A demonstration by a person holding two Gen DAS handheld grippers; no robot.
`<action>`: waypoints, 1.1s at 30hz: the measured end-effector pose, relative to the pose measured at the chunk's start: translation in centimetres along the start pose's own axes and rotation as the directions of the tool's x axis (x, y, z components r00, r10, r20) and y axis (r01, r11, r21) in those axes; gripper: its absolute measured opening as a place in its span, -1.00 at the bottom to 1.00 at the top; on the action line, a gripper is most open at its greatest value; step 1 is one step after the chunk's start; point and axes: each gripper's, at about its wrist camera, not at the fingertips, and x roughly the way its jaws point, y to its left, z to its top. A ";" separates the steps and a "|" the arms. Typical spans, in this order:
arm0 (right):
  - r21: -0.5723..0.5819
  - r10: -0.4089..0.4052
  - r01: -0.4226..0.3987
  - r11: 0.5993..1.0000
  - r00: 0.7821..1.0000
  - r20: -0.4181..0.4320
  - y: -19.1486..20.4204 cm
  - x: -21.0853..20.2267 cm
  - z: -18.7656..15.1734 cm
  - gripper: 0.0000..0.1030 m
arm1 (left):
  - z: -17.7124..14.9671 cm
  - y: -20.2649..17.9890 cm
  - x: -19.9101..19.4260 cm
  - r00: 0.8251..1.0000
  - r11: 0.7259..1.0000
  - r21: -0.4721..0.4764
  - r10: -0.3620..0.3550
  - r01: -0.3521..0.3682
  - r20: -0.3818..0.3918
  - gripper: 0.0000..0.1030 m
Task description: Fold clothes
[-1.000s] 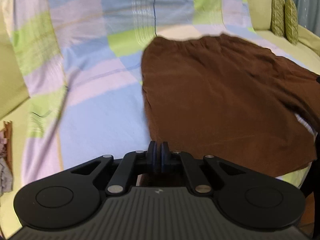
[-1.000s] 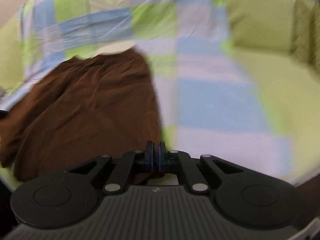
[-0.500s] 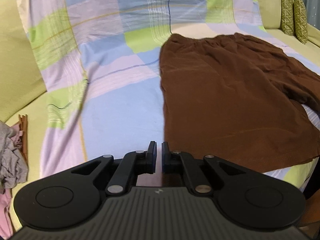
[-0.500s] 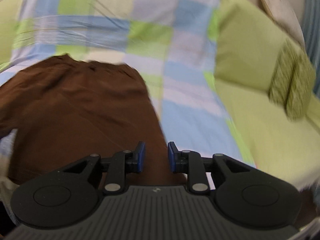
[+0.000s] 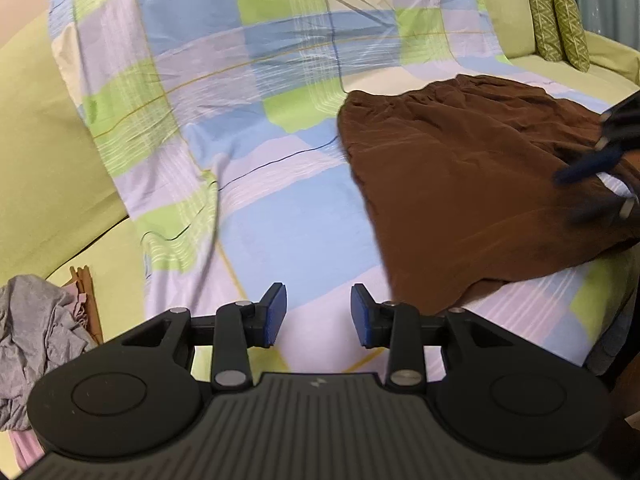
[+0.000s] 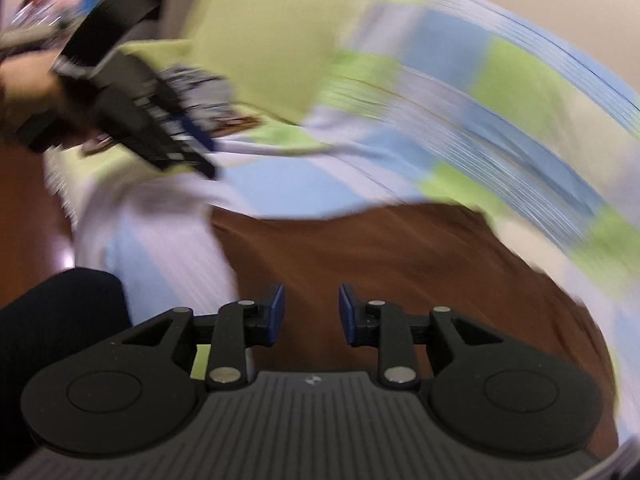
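Observation:
A brown garment (image 5: 460, 184) lies spread flat on a checked sheet (image 5: 280, 208) over a green sofa. My left gripper (image 5: 318, 308) hovers over the bare sheet just left of the garment's near corner; its jaws are opening with nothing between them. My right gripper (image 6: 311, 304) hangs over the brown garment (image 6: 400, 264), its jaws also opening, and no cloth shows pinched between the pads. The right wrist view is heavily blurred. Each gripper shows as a blur in the other's view: the right gripper (image 5: 592, 168) above the garment's right side, the left gripper (image 6: 192, 148) over the sheet.
A heap of grey and pink clothes (image 5: 36, 332) lies on the sofa seat at the far left. Two patterned green cushions (image 5: 556, 24) stand at the back right. A hand (image 6: 24, 76) holds the left gripper. A dark shape (image 6: 52, 312) fills the right view's lower left.
Both grippers went from shut to open. The left one drew back and left, off the garment's corner. The right one swung round fast and now looks across the garment toward the left gripper.

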 end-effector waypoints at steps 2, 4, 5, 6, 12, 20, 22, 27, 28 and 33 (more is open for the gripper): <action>-0.101 0.011 -0.013 0.995 1.000 -0.026 2.5 2.6 1.5 -0.50 | -0.7 1.0 0.1 1.000 1.000 -0.015 -0.010 0.010 0.013 -0.19; -0.209 -0.003 -0.009 0.978 0.998 -0.057 4.6 4.8 1.9 -0.45 | -1.2 1.7 0.3 1.000 1.000 -0.011 -0.018 0.018 0.026 -0.18; -0.284 -0.037 0.017 0.959 0.997 -0.066 5.9 6.1 2.0 -0.45 | -1.4 1.9 0.4 0.999 1.000 -0.003 -0.025 0.025 0.033 -0.16; -0.327 -0.068 0.045 0.944 0.996 -0.057 6.6 6.6 1.9 -0.45 | -1.5 2.1 0.5 0.999 0.999 0.005 -0.032 0.031 0.039 -0.10; -0.433 -0.118 0.084 0.898 0.992 -0.053 7.7 8.9 2.3 -0.51 | -1.2 2.9 2.5 0.996 0.994 0.098 -0.061 0.055 0.066 0.02; -0.077 -0.034 0.036 0.996 0.999 0.032 2.1 4.8 3.6 -0.99 | 2.5 1.5 6.6 0.983 0.935 0.349 -0.111 0.053 0.149 0.10; 0.022 -0.031 0.030 0.999 0.997 0.067 0.0 2.7 3.6 -0.99 | 4.2 0.6 8.7 0.973 0.896 0.442 -0.141 0.047 0.183 0.14; 0.180 -0.049 0.026 0.983 0.991 0.125 -4.4 -1.7 2.8 -0.98 | 8.7 -2.1 14.7 0.947 0.748 0.664 -0.201 -0.018 0.252 0.15; 0.209 -0.049 0.021 0.978 0.991 0.128 -5.1 -2.1 2.5 -0.98 | 9.1 -2.3 15.3 0.944 0.730 0.683 -0.206 -0.027 0.257 0.15; 0.291 -0.017 -0.021 0.956 0.992 0.126 -7.1 -1.8 0.6 -0.98 | 11.5 -4.8 19.7 0.918 0.504 0.857 -0.280 -0.108 0.281 0.11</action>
